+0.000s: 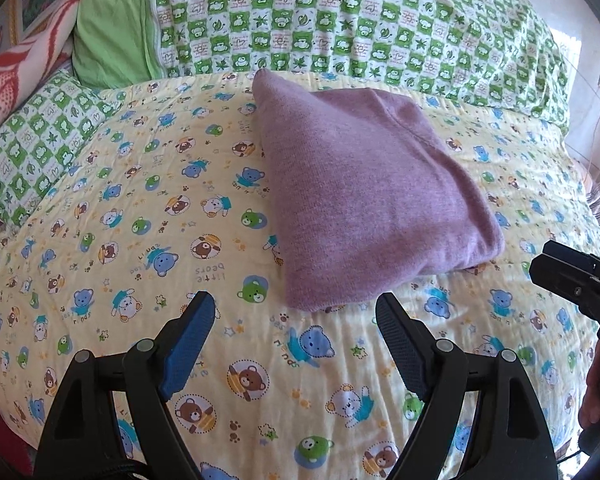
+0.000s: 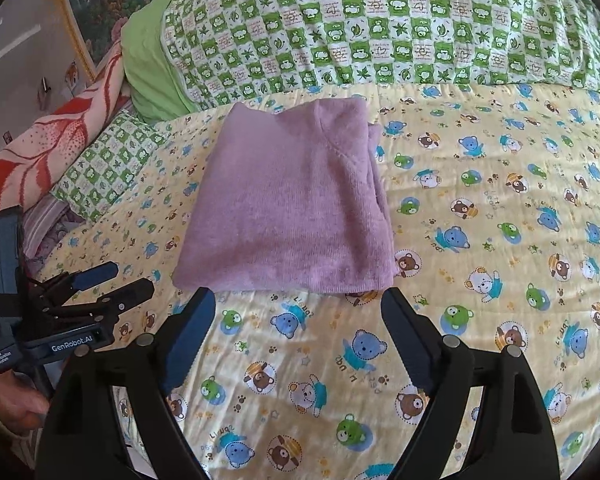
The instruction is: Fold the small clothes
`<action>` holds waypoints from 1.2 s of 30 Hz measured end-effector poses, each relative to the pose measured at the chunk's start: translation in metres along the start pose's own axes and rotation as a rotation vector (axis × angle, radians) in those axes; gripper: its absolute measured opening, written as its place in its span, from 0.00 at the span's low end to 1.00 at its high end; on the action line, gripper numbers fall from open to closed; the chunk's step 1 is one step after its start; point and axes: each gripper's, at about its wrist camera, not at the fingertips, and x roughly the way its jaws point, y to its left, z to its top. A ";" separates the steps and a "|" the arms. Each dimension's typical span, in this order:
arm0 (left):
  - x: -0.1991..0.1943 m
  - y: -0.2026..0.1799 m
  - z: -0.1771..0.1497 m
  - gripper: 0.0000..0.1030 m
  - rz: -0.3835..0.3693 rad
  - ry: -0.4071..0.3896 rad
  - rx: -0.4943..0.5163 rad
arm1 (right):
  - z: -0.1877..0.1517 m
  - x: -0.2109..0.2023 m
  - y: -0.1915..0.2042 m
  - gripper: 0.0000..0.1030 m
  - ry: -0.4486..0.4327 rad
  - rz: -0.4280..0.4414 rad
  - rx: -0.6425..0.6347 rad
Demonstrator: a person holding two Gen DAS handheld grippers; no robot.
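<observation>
A purple knitted garment [image 1: 364, 196] lies folded into a flat packet on the yellow bear-print quilt [image 1: 140, 248]. In the right wrist view the same purple garment [image 2: 288, 208] sits just beyond the fingertips. My left gripper [image 1: 296, 300] stands open just short of the garment's near edge, with only quilt between its fingers. My right gripper [image 2: 298, 294] is open too, its tips at the garment's near hem without pressing on it. The right gripper [image 1: 572, 280] shows at the right edge of the left wrist view. The left gripper [image 2: 112, 280] appears low on the left of the right wrist view.
A green checked duvet [image 1: 340, 16] is bunched along the back of the bed, with a green checked pillow [image 1: 40, 148] and a red-and-white blanket [image 1: 24, 60] at the left. A framed picture [image 2: 100, 8] hangs behind. A hand [image 2: 8, 404] grips the left tool's handle.
</observation>
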 end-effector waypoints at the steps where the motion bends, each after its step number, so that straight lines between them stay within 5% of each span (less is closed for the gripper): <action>1: 0.001 -0.001 0.000 0.81 0.009 0.000 -0.003 | 0.000 0.003 0.000 0.83 0.003 -0.001 -0.005; 10: 0.017 -0.004 0.008 0.81 0.064 -0.008 -0.002 | 0.006 0.025 0.003 0.83 0.013 -0.026 -0.066; 28: 0.006 0.001 0.038 0.83 0.046 -0.045 -0.038 | 0.027 0.037 0.006 0.84 0.008 -0.067 -0.073; 36: -0.002 -0.010 0.025 0.84 0.083 0.011 -0.030 | 0.022 0.026 0.007 0.88 0.003 -0.063 -0.079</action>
